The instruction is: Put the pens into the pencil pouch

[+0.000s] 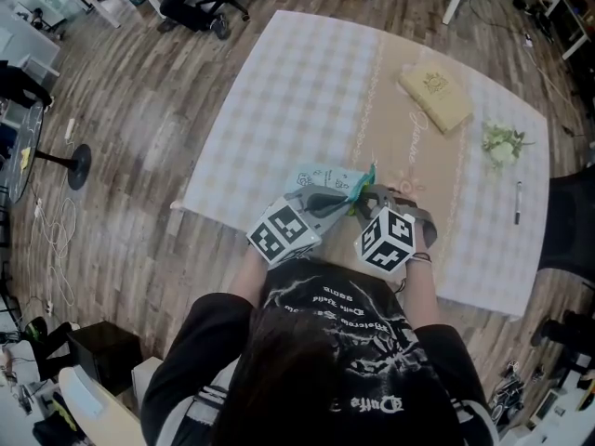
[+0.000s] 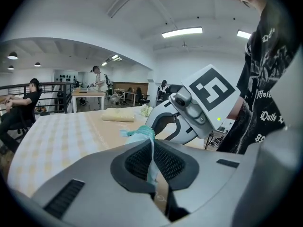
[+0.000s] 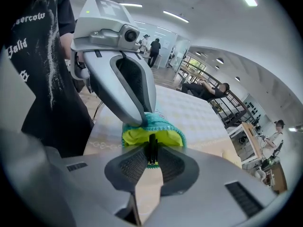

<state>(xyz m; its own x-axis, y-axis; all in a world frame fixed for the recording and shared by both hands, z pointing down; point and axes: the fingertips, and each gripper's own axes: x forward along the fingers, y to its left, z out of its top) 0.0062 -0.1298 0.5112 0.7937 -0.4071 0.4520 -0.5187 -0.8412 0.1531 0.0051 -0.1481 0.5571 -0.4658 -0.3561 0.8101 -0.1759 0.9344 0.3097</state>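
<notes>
left gripper [image 2: 152, 163]: jaws pinched together on a thin fold of the pouch [image 2: 141, 134] rim. The fabric runs as 1 narrow strip between the black mesh-textured pads [image 2: 171, 163].
right gripper [image 3: 151, 161]: jaws nearly together, clamped on a black pen [image 3: 152, 150]. The slim round barrel stands upright between the ribbed pads.
pouch: soft teal fabric with a crocheted-looking edge and a bright yellow-green lining [image 3: 142, 137]. The mouth gapes in an oval arc. It is held up just above the near table edge, between the 2 grippers, in the head view [image 1: 323, 177].
black pen: its far end sits at the pouch mouth, against the yellow-green lining. How far in it reaches cannot be told.
second pen [image 1: 517, 203]: thin dark stick, lying flat near the table's right edge, well apart from the pouch.
tablecloth [image 1: 297, 82]: pale checked weave over a rectangular table.
runner [image 1: 402, 147]: tan band with light scroll trim, running down the cloth.
book [image 1: 435, 98]: flat beige rectangle on the runner, far side.
flower sprig [image 1: 502, 144]: white and green, near the book.
floor [image 1: 158, 128]: wood-look planks.
</notes>
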